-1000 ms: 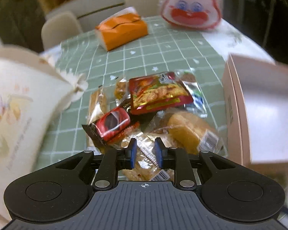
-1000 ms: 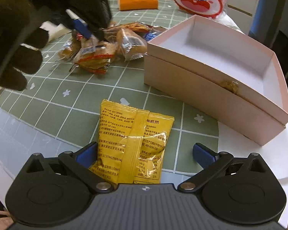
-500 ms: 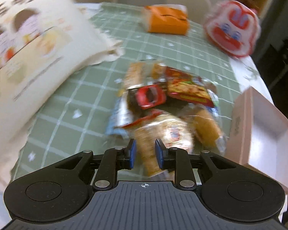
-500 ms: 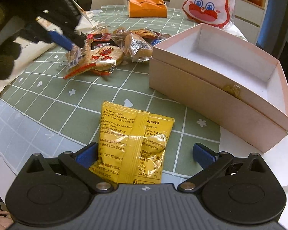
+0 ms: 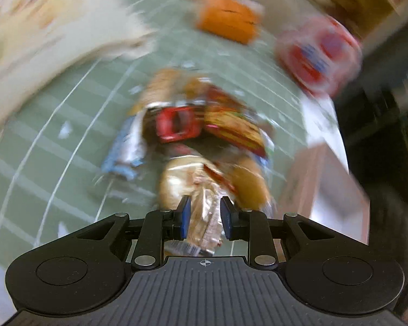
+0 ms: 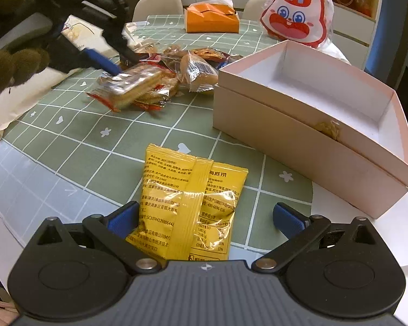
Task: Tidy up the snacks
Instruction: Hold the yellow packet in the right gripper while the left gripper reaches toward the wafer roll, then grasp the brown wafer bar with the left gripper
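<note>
Two blue fingers of the left gripper point(image 5: 203, 214) pinch a clear-wrapped biscuit packet point(image 5: 204, 218) at the near edge of the snack pile point(image 5: 204, 135) — view badly blurred. Pink box point(image 5: 326, 184) sits to the right.

Right wrist view: right gripper point(image 6: 205, 217) jaws wide apart, straddling a yellow snack bag point(image 6: 187, 203) flat on the green checked tablecloth point(image 6: 68, 146). Pink box point(image 6: 312, 114) open, just beyond. Left gripper point(image 6: 114, 65) holds the biscuit packet point(image 6: 130, 87) beside the pile point(image 6: 187, 65).
</note>
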`<state>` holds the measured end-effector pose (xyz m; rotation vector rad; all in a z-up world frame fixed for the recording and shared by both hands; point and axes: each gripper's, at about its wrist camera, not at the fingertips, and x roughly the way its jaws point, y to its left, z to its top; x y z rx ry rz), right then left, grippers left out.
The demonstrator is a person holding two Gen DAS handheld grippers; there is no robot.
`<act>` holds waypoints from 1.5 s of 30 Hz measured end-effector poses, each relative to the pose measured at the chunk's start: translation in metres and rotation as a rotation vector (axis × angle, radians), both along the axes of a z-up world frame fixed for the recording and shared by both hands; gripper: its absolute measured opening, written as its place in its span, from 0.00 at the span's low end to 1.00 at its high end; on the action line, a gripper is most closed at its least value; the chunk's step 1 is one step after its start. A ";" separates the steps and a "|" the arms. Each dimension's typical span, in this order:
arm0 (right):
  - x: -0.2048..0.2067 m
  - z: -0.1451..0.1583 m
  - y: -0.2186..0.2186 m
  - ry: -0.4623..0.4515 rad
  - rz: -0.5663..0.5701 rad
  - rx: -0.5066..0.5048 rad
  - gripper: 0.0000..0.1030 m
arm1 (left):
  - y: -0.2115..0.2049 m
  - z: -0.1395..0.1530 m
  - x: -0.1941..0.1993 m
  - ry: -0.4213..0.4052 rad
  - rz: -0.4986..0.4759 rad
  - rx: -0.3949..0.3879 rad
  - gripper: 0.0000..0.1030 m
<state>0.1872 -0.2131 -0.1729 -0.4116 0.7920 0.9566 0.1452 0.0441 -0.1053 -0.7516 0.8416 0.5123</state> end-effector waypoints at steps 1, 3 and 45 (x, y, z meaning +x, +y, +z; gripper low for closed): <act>0.000 0.000 0.000 -0.001 0.003 0.002 1.00 | -0.010 0.004 0.004 0.018 -0.074 0.073 0.27; 0.000 -0.001 -0.001 -0.006 0.008 0.008 1.00 | -0.033 0.009 0.010 0.086 -0.214 0.219 0.27; -0.006 0.000 -0.001 0.004 -0.065 0.022 1.00 | -0.046 -0.041 0.026 0.243 -0.607 0.263 0.53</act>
